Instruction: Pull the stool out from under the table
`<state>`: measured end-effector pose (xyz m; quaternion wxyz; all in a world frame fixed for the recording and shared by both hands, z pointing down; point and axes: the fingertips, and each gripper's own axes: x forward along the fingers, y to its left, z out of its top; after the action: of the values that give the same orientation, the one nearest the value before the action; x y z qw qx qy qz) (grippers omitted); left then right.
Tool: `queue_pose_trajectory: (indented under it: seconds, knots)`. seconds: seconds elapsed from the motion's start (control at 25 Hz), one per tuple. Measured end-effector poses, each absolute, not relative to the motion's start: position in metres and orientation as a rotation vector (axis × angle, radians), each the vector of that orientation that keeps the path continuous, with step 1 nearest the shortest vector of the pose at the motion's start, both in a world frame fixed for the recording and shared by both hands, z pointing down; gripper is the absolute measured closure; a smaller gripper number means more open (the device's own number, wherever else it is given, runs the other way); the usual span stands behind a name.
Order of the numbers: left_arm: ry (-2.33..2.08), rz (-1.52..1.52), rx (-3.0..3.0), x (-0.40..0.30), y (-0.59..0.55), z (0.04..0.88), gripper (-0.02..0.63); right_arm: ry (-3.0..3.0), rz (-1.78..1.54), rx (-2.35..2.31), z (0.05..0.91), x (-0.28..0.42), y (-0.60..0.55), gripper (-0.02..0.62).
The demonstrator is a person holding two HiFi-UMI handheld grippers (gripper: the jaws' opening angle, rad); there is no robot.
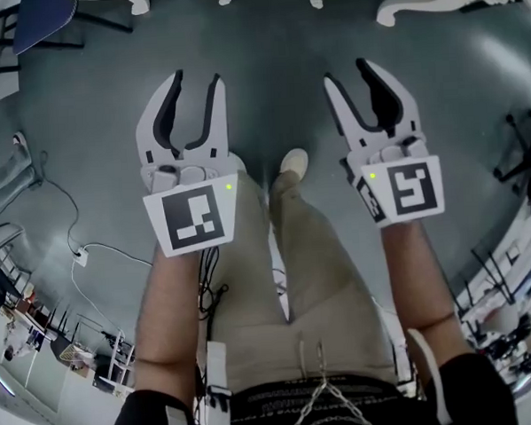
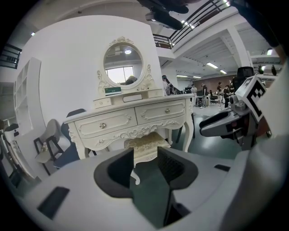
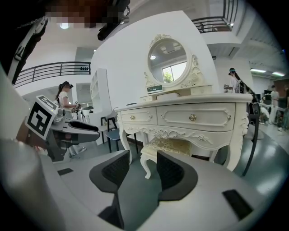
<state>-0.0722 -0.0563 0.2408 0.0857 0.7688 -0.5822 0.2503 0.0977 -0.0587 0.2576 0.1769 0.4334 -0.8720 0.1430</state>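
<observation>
Facing the white dressing table [image 3: 194,118], the person is holding the left gripper [image 1: 196,77] and the right gripper [image 1: 345,71] out in front, slanting slightly downward, both with jaws standing apart and nothing between them, presumably readying them for a hold on the cushioned stool [image 3: 169,145]. That stool is sitting tucked under the table's carved apron, between its legs and well apart from either gripper, so I'm judging the pull as not yet begun. One shoe [image 1: 292,164] is showing ahead on the grey floor [image 1: 265,38], which suggests that the gap needs closing first.
</observation>
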Motion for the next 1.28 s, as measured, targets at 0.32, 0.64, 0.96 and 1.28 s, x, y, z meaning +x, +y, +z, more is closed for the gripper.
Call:
queue_pose_trajectory:
  seconds: [0.32, 0.64, 0.96, 1.28]
  knots:
    - [-1.684, 0.744, 2.277, -0.065, -0.086, 0.256, 0.443, -2.432, 0.435, 1.252, 0.264, 0.107, -0.068, 0.426]
    - [-1.605, 0.762, 2.350, -0.068, -0.118, 0.261, 0.443, -2.390, 0.464, 1.322, 0.266, 0.101, -0.091, 0.426]
    - [-1.568, 0.753, 2.379, -0.081, -0.148, 0.269, 0.443, -2.338, 0.476, 1.376, 0.274, 0.094, -0.112, 0.426]
    - [-1.522, 0.770, 2.408, -0.104, -0.172, 0.275, 0.443, -2.308, 0.496, 1.404, 0.274, 0.072, -0.134, 0.426]
